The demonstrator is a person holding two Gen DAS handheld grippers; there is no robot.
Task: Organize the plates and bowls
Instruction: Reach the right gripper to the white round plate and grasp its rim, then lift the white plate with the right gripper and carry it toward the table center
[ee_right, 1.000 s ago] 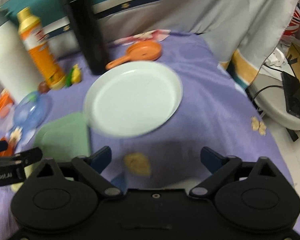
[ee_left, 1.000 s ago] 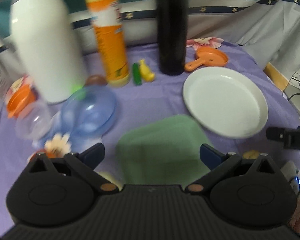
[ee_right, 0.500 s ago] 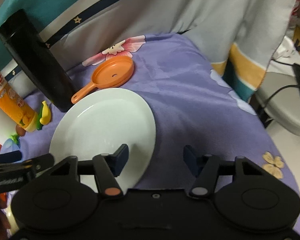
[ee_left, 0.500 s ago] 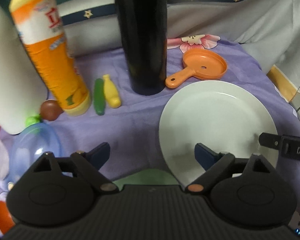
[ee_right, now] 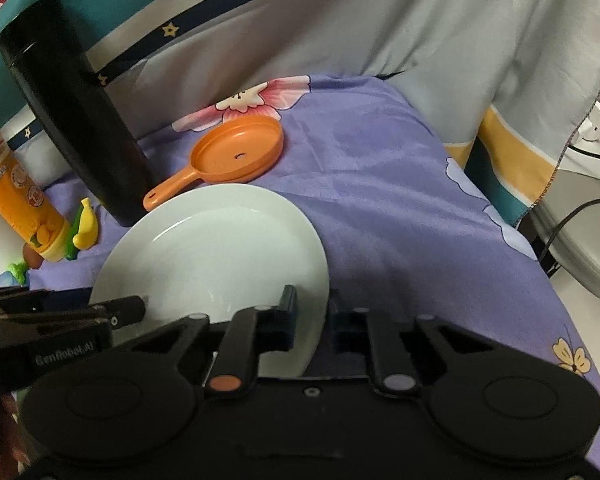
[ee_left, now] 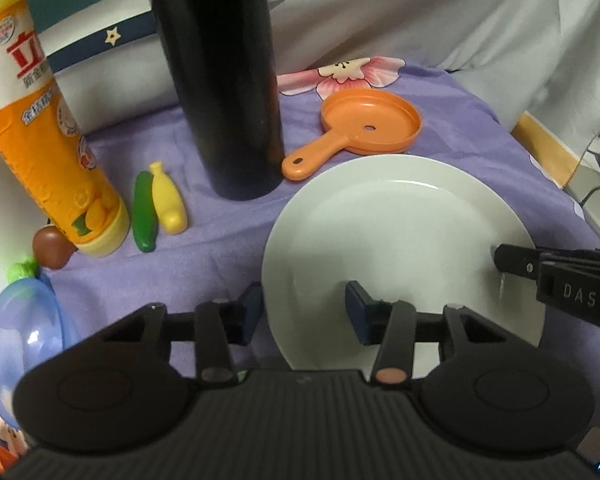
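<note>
One round white ceramic plate (ee_left: 400,240), centre frame on the purple cloth (ee_right: 400,200); left gripper (ee_left: 304,312) and right gripper (ee_right: 312,316) each straddle its rim, whether pinching cannot be told. One orange toy pan (ee_left: 370,124), one black cylinder (ee_left: 220,80) behind

Dim indoor light, soft shadows, sharp focus, fisheye-bent edges
</note>
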